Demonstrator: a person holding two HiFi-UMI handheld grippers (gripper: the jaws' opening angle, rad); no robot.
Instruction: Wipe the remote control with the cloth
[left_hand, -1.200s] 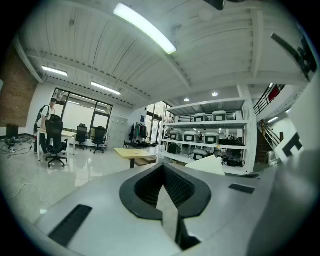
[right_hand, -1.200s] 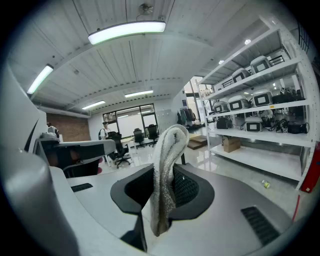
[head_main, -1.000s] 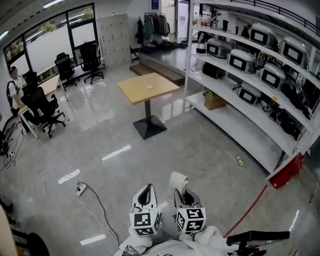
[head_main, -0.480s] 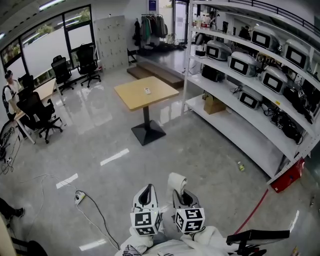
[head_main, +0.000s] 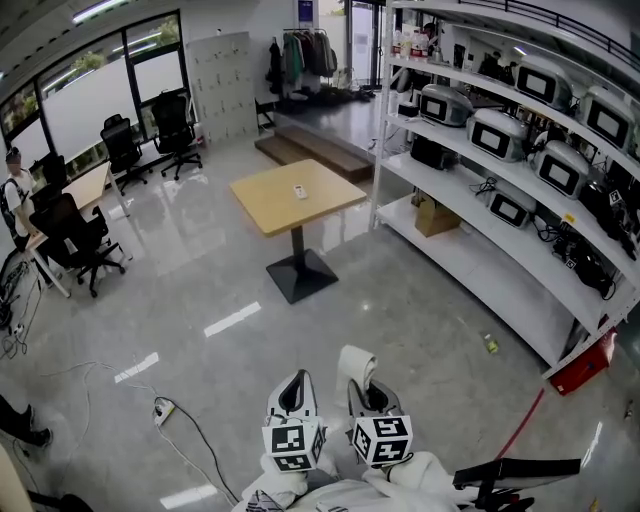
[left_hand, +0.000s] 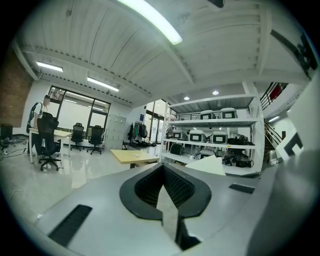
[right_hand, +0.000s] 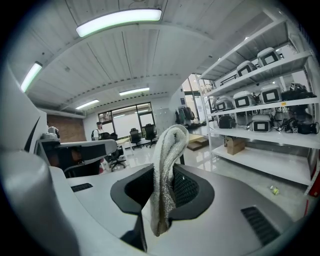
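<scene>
Broadly, a glossy grey floor (head_main: 420, 310) filled most of the head view. White shelving (head_main: 470, 262) ran along the right side, with boxy appliances (head_main: 495, 135) on its upper levels. A wooden desk (head_main: 270, 205) on a black pedestal stood out on the open floor, just beside the near end of the shelving. Black office chairs (head_main: 125, 142) stood at far left by the windows.

Both grippers sat low in the head view, side by side, close to the person's body and well apart from the desk.

Left gripper (head_main: 292, 384): jaws clenched together, nothing between them.

Right gripper (head_main: 366, 388): jaws clamped on the cloth (right_hand: 167, 165). The cloth was a pale towel folded over. Its loop stood up above the jaws and its lower end hung below the pads.

Remote control (head_main: 300, 191): small and pale, lying flat near the middle of the desk top, well apart from both grippers. The cloth was not touching it.
</scene>
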